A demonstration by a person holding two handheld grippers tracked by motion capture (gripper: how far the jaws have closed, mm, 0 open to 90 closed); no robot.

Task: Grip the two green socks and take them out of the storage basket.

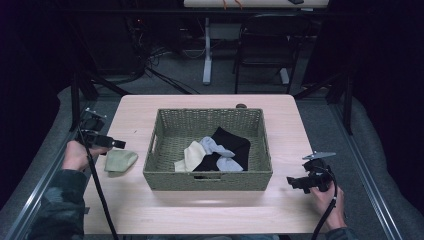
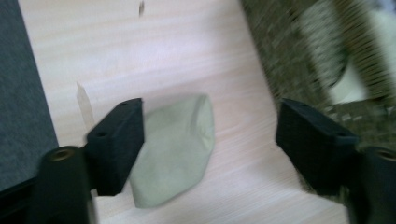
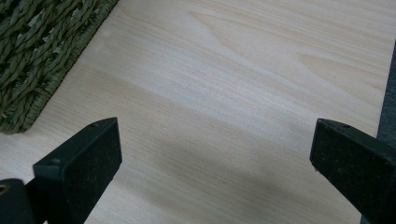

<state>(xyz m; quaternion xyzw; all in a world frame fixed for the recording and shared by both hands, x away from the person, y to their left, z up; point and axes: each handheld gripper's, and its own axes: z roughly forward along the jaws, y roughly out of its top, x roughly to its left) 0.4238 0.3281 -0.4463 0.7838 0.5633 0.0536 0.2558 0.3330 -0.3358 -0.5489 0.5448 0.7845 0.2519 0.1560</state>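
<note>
The green cloth [image 2: 175,144] lies at lower centre on the tabletop [image 2: 154,51], under the spread, empty left jaws. Soft, light, limp: pinch a bunched fold. Right jaws gape, empty.

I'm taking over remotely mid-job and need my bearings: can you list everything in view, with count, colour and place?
Table: one, light wood, centre.
Basket: one, olive woven, mid-table.
Cloths in basket: black, cream, two pale blue-grey.
Folded cloth: one, pale green, on table left of basket.
Chair: one, dark, behind table.
Left gripper: black, open above the folded cloth.
Right gripper: black, open over bare table right of basket.
</note>
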